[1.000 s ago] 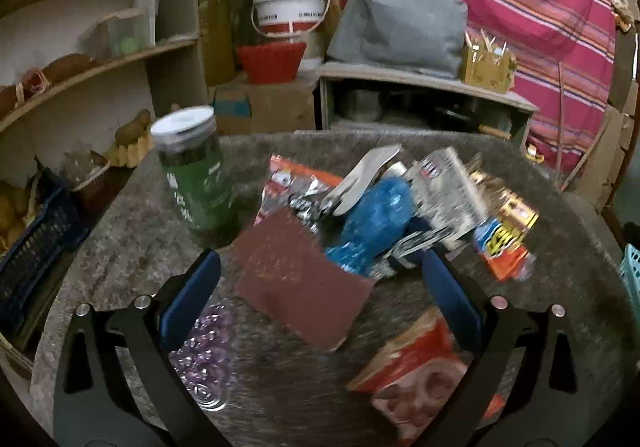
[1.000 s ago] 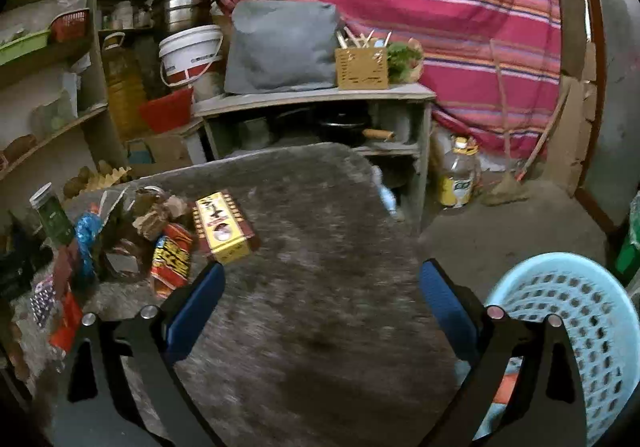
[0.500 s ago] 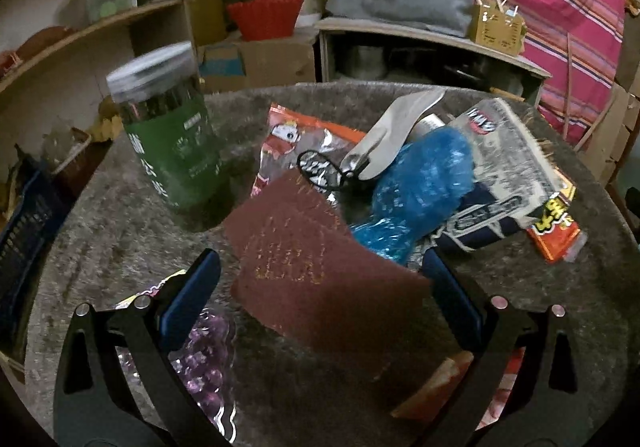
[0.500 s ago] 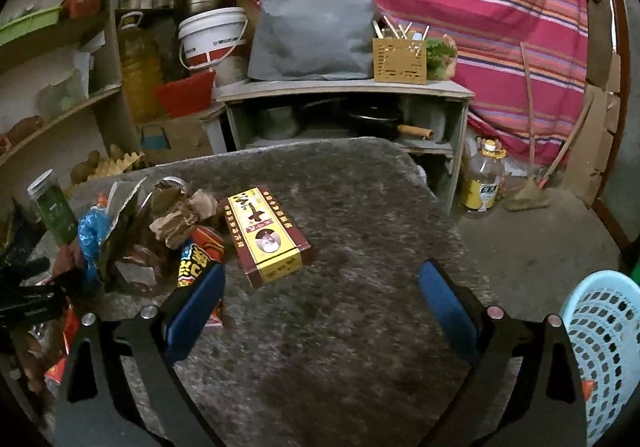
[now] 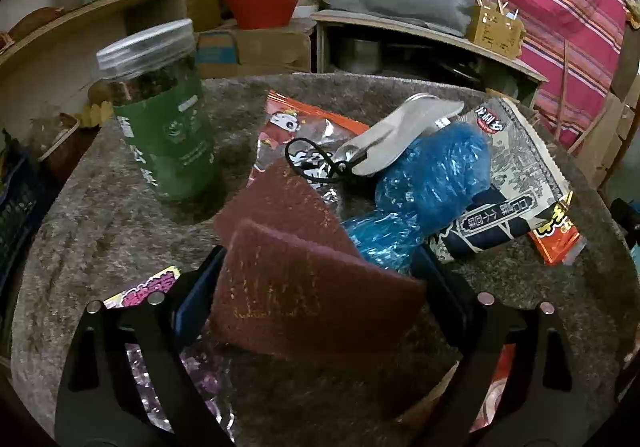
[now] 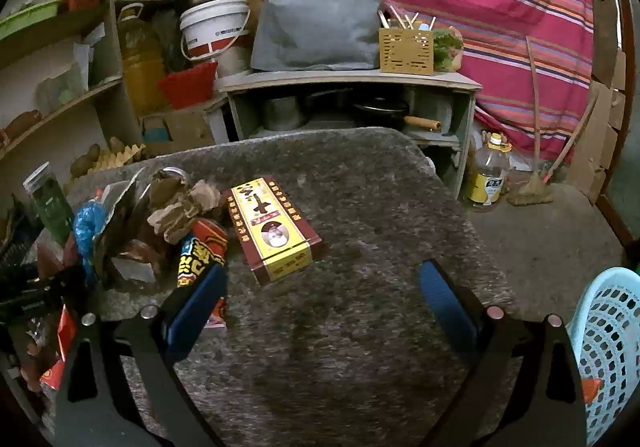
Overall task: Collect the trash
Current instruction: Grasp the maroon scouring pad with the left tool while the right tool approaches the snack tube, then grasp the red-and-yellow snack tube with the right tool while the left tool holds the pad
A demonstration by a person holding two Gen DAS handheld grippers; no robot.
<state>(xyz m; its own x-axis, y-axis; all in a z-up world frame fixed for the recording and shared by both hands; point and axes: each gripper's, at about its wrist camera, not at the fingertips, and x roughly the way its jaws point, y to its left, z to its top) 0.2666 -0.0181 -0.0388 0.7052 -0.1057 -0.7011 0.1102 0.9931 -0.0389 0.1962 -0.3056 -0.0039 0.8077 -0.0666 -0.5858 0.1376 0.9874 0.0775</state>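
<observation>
Your left gripper (image 5: 316, 283) points down at the grey felt worktop (image 5: 100, 215) with the maroon scouring pad (image 5: 304, 287) between its fingers (image 5: 198, 287). The fingers have just been closing, and both edges of the pad now meet them, the pad bowed upward (whether it is firmly clamped cannot be told). Beyond the pad lie a crumpled blue plastic bag (image 5: 432, 175), a silver-lined snack wrapper (image 5: 296, 127) and a green-labelled jar (image 5: 160, 123) standing upright. Your right gripper (image 6: 320, 287) hovers over bare felt with its fingers spread wide and nothing between them; a yellow-and-red box (image 6: 272, 225) lies just ahead. A light-blue basket (image 6: 612, 347) stands on the floor at right.
</observation>
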